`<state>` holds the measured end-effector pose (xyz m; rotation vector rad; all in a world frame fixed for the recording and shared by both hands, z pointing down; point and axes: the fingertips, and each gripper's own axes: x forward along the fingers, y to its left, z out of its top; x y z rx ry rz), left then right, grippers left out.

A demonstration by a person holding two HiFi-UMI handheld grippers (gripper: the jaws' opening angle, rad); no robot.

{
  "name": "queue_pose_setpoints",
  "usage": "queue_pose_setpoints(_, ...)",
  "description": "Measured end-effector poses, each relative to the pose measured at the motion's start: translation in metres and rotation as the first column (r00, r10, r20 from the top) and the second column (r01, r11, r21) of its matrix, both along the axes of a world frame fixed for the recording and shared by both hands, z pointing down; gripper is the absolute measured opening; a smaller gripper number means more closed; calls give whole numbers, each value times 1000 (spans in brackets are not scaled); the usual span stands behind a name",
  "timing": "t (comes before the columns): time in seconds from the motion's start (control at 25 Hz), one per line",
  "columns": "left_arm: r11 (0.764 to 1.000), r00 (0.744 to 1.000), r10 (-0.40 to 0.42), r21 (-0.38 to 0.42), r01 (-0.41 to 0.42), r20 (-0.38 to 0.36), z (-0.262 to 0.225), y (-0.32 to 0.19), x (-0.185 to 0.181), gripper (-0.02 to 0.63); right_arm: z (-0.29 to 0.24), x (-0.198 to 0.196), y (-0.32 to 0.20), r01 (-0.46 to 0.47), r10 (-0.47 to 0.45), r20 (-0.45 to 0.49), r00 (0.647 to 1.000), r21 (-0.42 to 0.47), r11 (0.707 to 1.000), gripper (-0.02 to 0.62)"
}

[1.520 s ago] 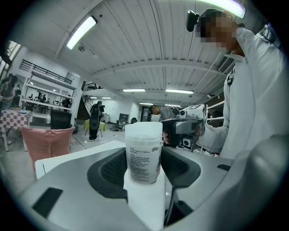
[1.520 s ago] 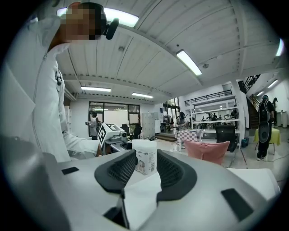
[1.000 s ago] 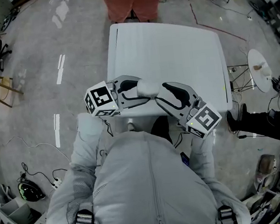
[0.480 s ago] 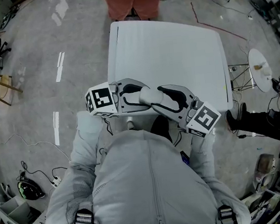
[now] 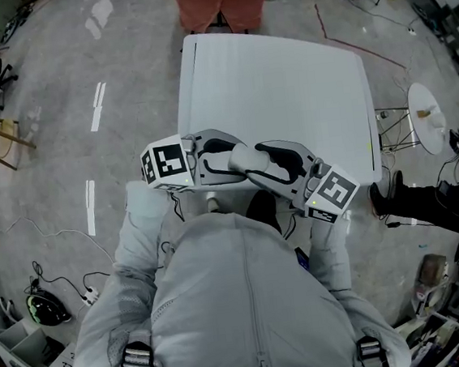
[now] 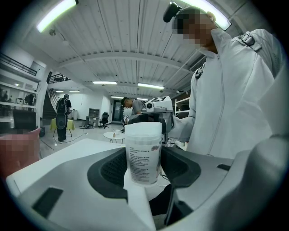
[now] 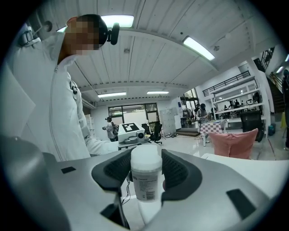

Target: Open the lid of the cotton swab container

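A white cotton swab container [image 5: 245, 157] with a printed label is held just above the front edge of the white table [image 5: 283, 75]. My left gripper [image 5: 239, 156] comes in from the left and is shut on it. In the left gripper view both pads press the container's body [image 6: 143, 158] below its pale lid [image 6: 143, 128]. My right gripper [image 5: 254, 165] reaches in from the right. In the right gripper view the container [image 7: 146, 178] stands between its jaws, which have just been opening, and the pads stand slightly off its sides.
A pink seat [image 5: 218, 0] stands at the table's far end and shows in the right gripper view too [image 7: 232, 142]. A small round stand [image 5: 426, 113] is off to the right. Cables and boxes lie on the floor at lower left. People stand far off in the hall.
The right gripper has turned a little and its marker cube has shifted slightly left. The container and left gripper have barely moved.
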<state>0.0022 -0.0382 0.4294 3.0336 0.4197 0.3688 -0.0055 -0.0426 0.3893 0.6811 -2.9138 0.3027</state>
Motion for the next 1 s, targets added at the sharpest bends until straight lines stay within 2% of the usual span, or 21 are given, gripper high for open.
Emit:
queue_pose_setpoints(0.2,1000,1000,0,3,0,0,1,-3,0,238,2,2,-4,-1,4,47,999,-53,999,219)
queue_pose_setpoints(0.72,1000,1000,-11,-17,10,-27,0,-5,-7,239,2,-3,-9,7,8,123,992,-124,992,219)
queue_pose_setpoints(0.8,1000,1000,-11,-5,11,-23,1,-4,-8,239,0,-2,-10,6,19,165,986,-151,989,219)
queue_pose_setpoints(0.92,999,1000,-16,51,16,-3,2,-5,0,233,-8,6,-15,4,58,286,956,-211,978,219)
queue_pose_setpoints(1.0,998,1000,-8,54,8,-2,1,-5,3,233,-9,7,-15,-7,59,266,962,-195,981,219)
